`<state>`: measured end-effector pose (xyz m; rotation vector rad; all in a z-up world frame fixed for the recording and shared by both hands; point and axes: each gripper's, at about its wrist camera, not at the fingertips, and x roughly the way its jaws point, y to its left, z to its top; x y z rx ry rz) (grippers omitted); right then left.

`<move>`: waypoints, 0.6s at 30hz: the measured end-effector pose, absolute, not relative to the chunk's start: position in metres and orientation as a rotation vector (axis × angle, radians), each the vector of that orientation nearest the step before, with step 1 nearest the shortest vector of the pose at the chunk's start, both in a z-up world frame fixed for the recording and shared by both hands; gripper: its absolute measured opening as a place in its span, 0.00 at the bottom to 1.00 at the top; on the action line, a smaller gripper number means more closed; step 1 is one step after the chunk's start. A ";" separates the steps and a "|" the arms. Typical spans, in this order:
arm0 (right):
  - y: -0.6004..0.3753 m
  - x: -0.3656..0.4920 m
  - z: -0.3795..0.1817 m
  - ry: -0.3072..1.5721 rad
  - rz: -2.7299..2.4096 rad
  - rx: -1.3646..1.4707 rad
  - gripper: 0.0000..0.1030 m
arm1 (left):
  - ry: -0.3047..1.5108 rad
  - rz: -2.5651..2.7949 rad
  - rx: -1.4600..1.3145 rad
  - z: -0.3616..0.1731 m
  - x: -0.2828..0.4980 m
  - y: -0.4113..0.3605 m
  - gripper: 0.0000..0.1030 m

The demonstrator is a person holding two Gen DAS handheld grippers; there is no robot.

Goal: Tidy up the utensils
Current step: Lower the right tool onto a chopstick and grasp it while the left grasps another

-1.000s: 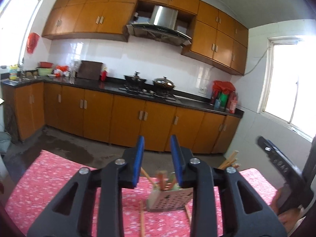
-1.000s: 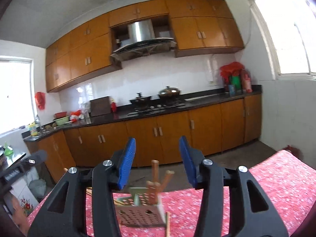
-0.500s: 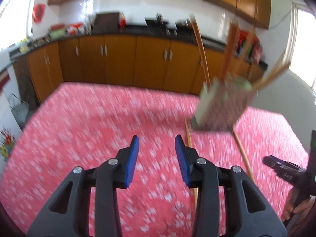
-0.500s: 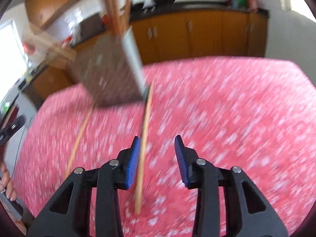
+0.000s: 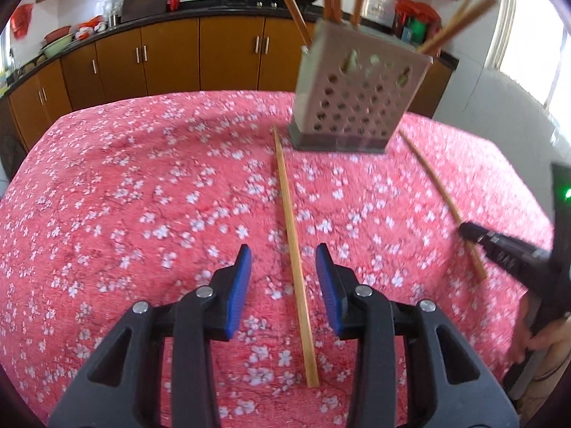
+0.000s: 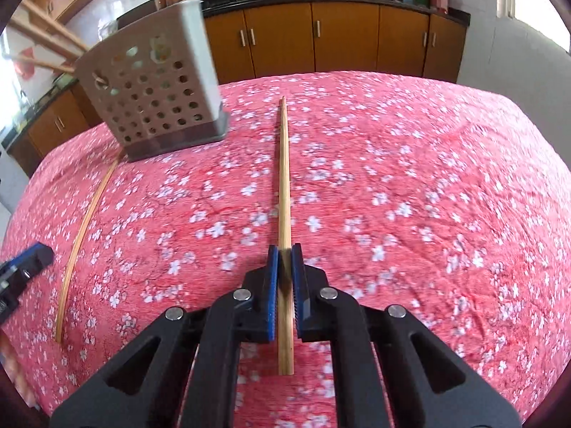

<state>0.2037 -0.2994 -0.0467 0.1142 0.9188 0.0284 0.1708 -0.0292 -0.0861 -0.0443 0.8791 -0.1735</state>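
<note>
**Kid:** Two chopsticks lie on the red surface (image 5: 107, 185). What about the left chopstick (image 5: 285, 185)?

**Helper:** It lies between the spread left tongs (image 5: 283, 249), not held. It points away, toward the holder (image 5: 357, 100).

**Kid:** And the right chopstick (image 6: 283, 164)?

**Helper:** The right tongs (image 6: 284, 249) are pinching it near its close end. It points straight away too. It looks light, stiff and smooth, so it may slip.

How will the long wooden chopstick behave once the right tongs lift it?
The long wooden chopstick looks straight and rigid, so it probably won't flop. The right tongs pinch it near one end, so the far tip may droop or swing. It looks thin and likely light.
</note>
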 end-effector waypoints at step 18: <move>-0.289 0.239 -0.050 0.892 0.006 0.042 0.08 | 0.924 -0.002 -0.046 -0.098 0.226 0.021 0.10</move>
